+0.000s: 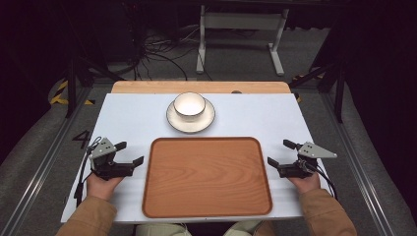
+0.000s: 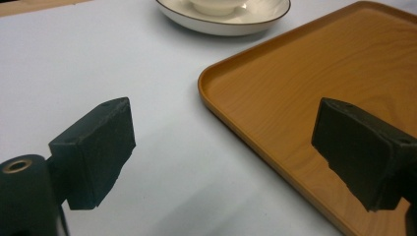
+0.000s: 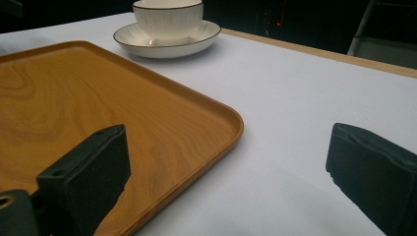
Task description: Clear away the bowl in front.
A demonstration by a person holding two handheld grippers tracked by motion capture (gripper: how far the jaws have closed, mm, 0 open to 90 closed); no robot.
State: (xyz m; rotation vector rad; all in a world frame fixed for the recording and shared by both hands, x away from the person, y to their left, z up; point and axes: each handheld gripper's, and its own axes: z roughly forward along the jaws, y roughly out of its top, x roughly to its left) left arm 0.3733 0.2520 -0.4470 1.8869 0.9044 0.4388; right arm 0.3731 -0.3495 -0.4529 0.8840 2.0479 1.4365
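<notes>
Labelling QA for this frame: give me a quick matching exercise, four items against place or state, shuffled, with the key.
Things:
1. tray
2. bowl
3. left gripper
4. right gripper

Places or states:
A. open, by the tray's left edge
B. sits on the saucer
C. open, by the tray's right edge
D. bare wood, nearest the person

Pairs: 1-D, 2-B, 3-A, 4-C

Both grippers agape (seemingly empty).
</notes>
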